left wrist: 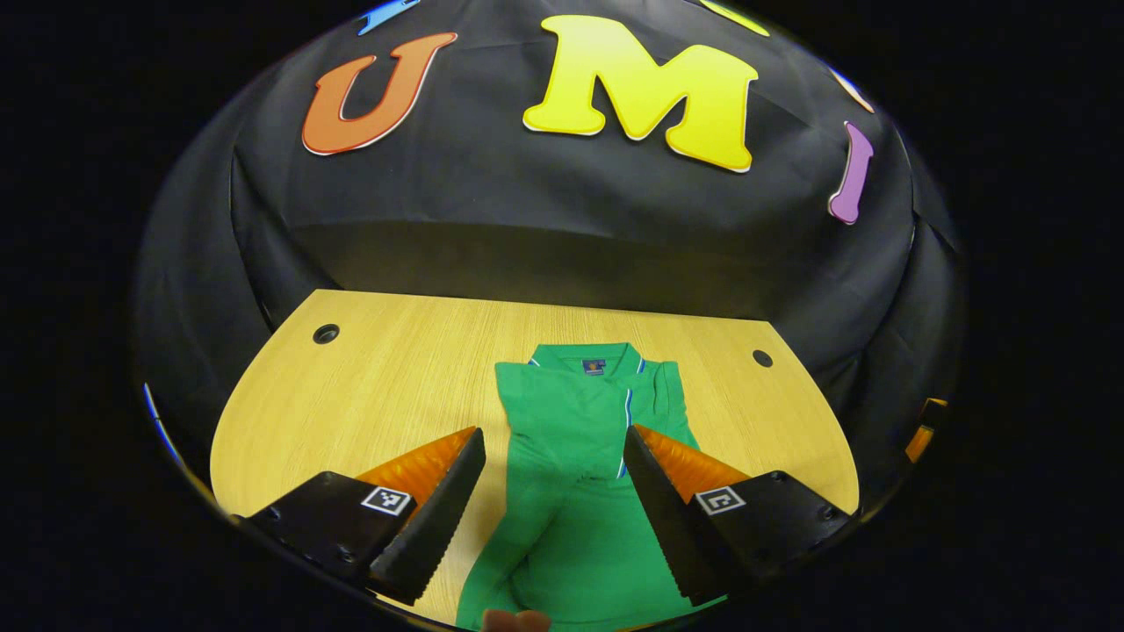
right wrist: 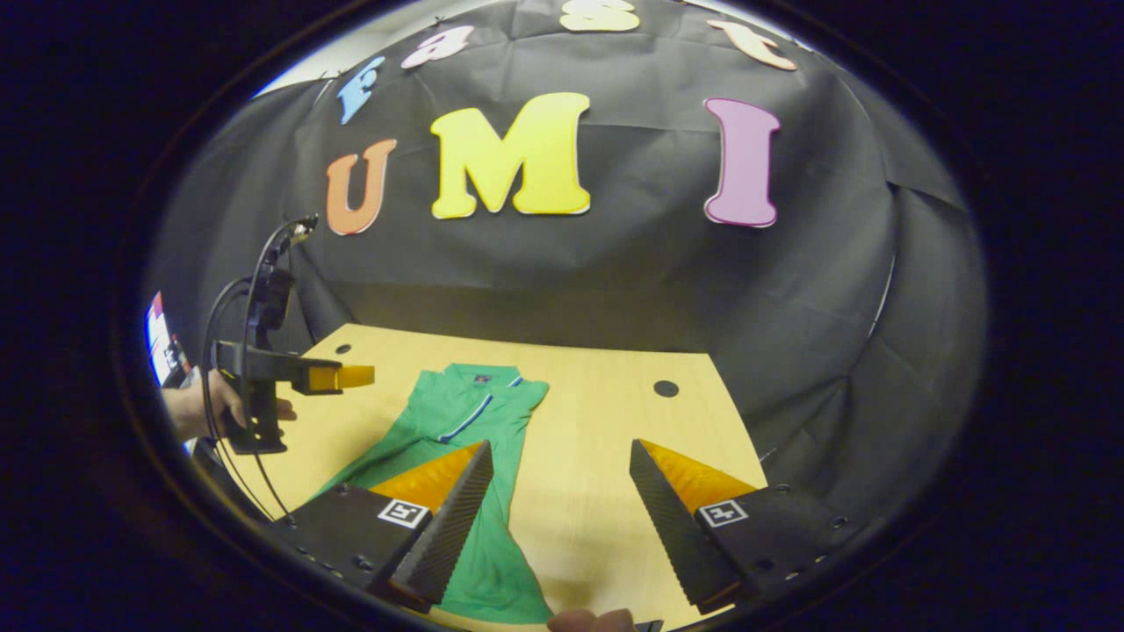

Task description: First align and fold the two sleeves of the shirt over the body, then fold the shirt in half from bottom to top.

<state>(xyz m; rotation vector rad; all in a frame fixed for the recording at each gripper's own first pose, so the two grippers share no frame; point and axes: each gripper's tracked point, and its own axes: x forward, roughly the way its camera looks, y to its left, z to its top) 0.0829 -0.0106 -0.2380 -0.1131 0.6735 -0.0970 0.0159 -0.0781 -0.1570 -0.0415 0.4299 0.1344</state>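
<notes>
The green short-sleeved polo shirt lies flat on the light wooden bench, collar toward the booth wall. Both sleeves appear already folded over the body; the bottom-to-top fold remains. The left claw hovers wide open above the shirt, holding nothing. The right claw is likewise wide open and empty, over bare bench beside the shirt. Two cable holes in the bench lie well apart from the shirt.

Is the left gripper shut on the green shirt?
No. The left gripper is open above the green polo shirt, gripping nothing.
</notes>
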